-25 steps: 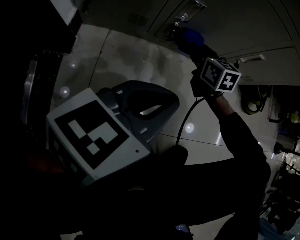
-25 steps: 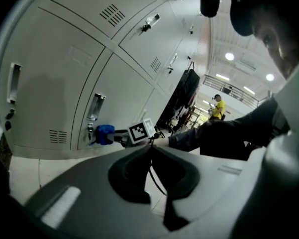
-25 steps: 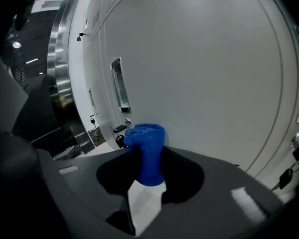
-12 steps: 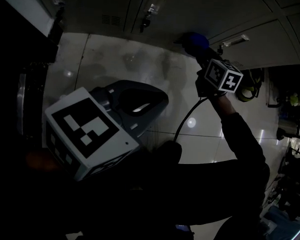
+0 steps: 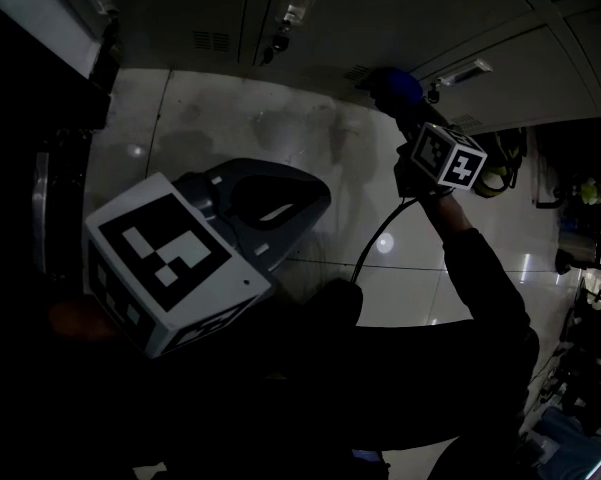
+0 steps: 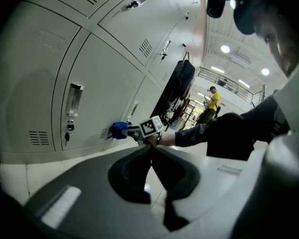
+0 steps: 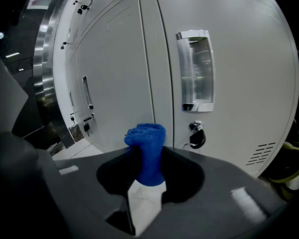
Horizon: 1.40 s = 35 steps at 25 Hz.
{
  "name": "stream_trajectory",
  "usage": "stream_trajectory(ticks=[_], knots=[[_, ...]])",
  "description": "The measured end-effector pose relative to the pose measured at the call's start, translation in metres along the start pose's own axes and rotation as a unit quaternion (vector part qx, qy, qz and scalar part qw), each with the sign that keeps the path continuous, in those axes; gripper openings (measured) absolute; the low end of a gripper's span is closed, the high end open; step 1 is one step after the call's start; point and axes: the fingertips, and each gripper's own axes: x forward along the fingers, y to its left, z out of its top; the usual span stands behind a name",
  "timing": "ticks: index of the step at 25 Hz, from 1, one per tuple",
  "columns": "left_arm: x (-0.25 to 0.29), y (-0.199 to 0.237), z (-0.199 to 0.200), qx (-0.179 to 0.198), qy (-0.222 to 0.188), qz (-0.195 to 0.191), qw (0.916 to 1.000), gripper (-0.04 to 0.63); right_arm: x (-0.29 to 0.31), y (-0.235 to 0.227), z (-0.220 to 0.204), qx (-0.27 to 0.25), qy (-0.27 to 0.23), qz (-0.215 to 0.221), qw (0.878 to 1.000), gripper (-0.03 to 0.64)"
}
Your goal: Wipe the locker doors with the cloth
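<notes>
My right gripper [image 5: 405, 103] is shut on a bunched blue cloth [image 5: 393, 84]. In the right gripper view the cloth [image 7: 148, 151] sticks out past the jaws, in front of the seam between two pale grey locker doors [image 7: 114, 83]. In the left gripper view the cloth [image 6: 119, 130] rests against the low part of a locker door [image 6: 97, 78], beside a small vent. My left gripper [image 5: 315, 193] hangs low at the left, away from the lockers. Its jaws [image 6: 150, 148] are shut with nothing in them.
The door on the right has a clear handle plate [image 7: 195, 71], a key lock [image 7: 196, 133] with a key and a vent [image 7: 261, 153]. A glossy tiled floor [image 5: 310, 138] lies below. A person in a yellow shirt [image 6: 211, 103] stands far down the aisle.
My right gripper has carried the cloth to the right along the bottom of the lockers, from under one door's handle toward the neighbouring door. The left gripper has stayed low.
</notes>
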Motion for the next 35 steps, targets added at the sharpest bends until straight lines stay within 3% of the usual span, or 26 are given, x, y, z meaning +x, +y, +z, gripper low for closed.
stream_trajectory(ticks=[5,14,19,26,35], knots=[[-0.013,-0.006,0.002,-0.016,-0.003,0.0,0.9999,-0.003,0.01,0.043,-0.002,-0.027,-0.006,0.032,0.999,0.117],[-0.046,0.007,0.003,-0.019,-0.027,0.022,0.9992,-0.003,0.063,0.166,-0.011,-0.081,0.015,0.136,0.987,0.117],[-0.059,0.015,-0.001,-0.025,-0.037,0.028,0.9986,-0.003,0.096,0.206,-0.003,-0.082,0.001,0.158,0.984,0.117],[-0.067,0.03,-0.005,-0.04,-0.04,0.04,0.9976,-0.003,0.11,0.198,0.003,-0.063,-0.005,0.143,0.988,0.117],[-0.039,0.024,-0.002,-0.034,-0.02,0.022,0.999,-0.003,0.087,0.135,-0.005,-0.047,-0.005,0.103,0.994,0.117]])
